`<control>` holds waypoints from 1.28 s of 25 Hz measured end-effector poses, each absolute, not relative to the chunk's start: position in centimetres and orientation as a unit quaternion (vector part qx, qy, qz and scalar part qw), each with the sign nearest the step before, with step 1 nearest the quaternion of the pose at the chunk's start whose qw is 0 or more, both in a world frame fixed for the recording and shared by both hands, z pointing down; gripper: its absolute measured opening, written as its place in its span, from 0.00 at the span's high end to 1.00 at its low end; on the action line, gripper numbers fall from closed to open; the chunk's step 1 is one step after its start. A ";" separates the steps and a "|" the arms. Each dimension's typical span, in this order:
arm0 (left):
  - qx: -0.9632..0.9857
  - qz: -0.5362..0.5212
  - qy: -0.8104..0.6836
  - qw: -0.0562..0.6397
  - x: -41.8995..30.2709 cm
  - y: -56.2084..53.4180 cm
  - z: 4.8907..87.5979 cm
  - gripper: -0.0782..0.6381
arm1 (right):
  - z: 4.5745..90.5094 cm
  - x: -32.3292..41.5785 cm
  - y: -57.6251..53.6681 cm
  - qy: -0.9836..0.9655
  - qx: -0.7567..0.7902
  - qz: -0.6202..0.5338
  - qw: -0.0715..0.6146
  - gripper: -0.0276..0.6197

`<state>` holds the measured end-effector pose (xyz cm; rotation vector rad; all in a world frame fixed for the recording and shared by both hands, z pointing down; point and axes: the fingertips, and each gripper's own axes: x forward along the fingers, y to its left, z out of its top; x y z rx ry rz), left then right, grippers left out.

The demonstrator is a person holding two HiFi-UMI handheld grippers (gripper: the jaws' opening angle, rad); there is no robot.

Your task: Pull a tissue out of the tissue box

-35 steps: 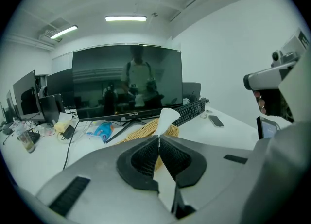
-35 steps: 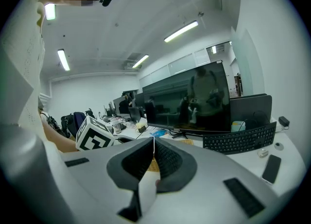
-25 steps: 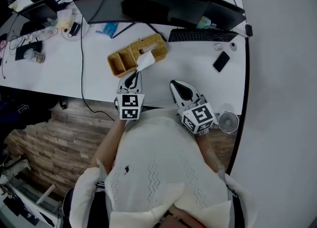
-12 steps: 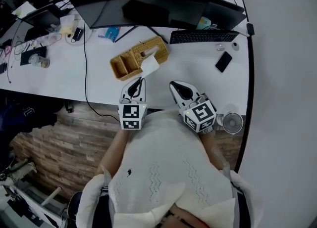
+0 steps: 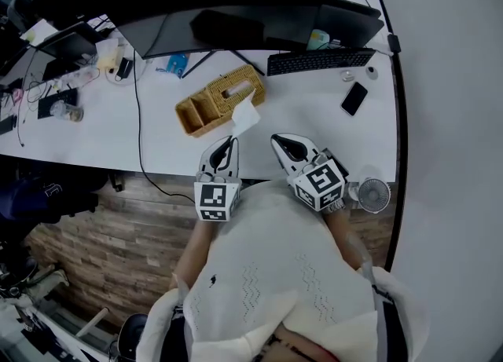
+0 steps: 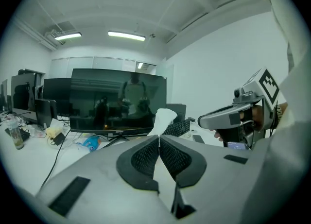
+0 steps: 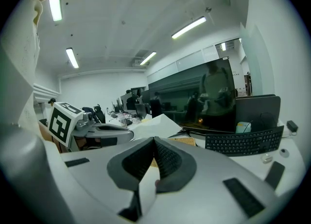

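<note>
white desk [image 5: 314, 109] — left gripper [image 5: 231, 140] pinches the tissue [image 5: 245, 117], seemingly mid-pull from the tissue box [image 5: 206, 105], right gripper [image 5: 277, 140] closed, empty — next, draw it clear.

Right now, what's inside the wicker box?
The wicker box has open compartments at one end, contents too small to tell. A lid covers the other end, hiding its contents. One tissue is outside, pinched in the left gripper.
</note>
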<state>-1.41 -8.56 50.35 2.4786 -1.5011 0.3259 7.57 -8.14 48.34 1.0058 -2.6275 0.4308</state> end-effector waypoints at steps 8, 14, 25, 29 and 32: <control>0.852 0.074 -0.506 0.107 -0.5 -8.4 48.2 0.87 | 47.0 9.0 -8.3 -0.915 0.356 0.139 0.131 0.96; 0.846 0.045 -0.521 0.101 -1.1 -9.0 45.8 0.87 | 44.5 10.0 -8.9 -0.916 0.365 0.117 0.115 0.96; 0.842 0.013 -0.533 0.083 -2.2 -9.7 42.6 0.87 | 40.9 10.7 -9.8 -0.923 0.364 0.088 0.089 0.96; 0.842 0.002 -0.535 0.070 -2.6 -9.9 41.2 0.87 | 39.2 10.3 -9.5 -0.930 0.352 0.073 0.079 0.96; 0.842 -0.006 -0.537 0.057 -2.8 -10.0 39.8 0.87 | 37.7 10.4 -9.5 -0.932 0.352 0.062 0.067 0.96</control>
